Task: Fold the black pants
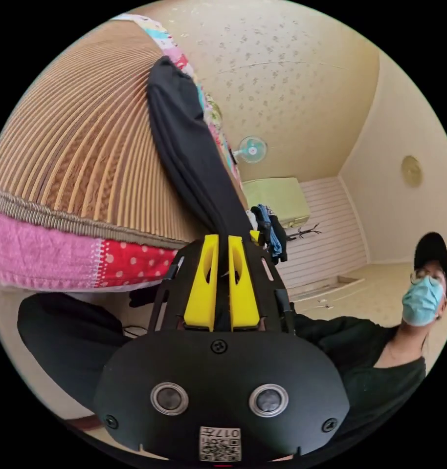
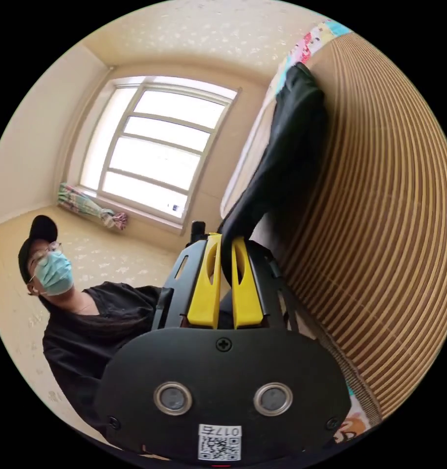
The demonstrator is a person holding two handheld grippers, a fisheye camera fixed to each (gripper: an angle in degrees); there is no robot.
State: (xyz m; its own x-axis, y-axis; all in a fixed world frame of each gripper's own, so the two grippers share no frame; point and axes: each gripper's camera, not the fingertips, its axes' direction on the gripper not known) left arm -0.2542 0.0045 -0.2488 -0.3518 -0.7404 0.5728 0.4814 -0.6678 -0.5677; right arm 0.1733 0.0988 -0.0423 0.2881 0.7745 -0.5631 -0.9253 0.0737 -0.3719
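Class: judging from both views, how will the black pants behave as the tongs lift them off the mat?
Probably floppy: the black pants drape in a limp band from the left tongs. Likely light: the right tongs hold them by a pinch. They may drag over the ribbed bamboo mat.

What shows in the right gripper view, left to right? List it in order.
Person → window → right gripper shut on the black pants → ribbed bamboo mat.

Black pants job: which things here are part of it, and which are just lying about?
In the job:
- black pants
- left gripper, shut on them
- right gripper, shut on them
- bamboo mat underneath

Lying about:
- fan
- clothes pile
- patchwork quilt
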